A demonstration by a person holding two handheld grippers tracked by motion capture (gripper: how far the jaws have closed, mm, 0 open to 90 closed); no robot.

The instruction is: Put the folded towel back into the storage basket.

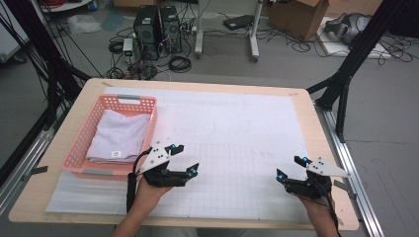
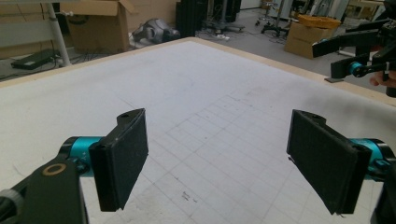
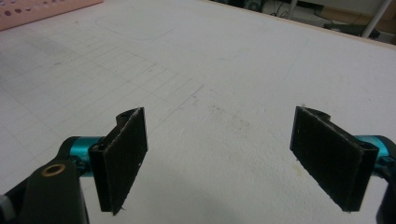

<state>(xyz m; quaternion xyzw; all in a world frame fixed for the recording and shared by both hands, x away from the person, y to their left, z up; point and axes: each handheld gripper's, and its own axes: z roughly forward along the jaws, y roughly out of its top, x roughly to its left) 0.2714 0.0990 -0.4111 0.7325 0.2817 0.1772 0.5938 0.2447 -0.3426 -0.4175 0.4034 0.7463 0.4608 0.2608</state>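
I read the table [image 1: 296, 106], under its white gridded mat, as bare in the middle; pink basket [image 1: 84, 143] at 9 o'clock holds folded cloth [image 1: 121, 133], likely the work item; left gripper [image 1: 186, 159] and right gripper [image 1: 289, 166] hover at 6 o'clock, jaws spread, holding nothing

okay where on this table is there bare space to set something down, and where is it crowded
The widest free patch is the white gridded mat, from the pink basket across to the table's right edge. The stretch between the left gripper and right gripper, both open, is bare too. The left side is crowded: the basket holds a folded cloth.
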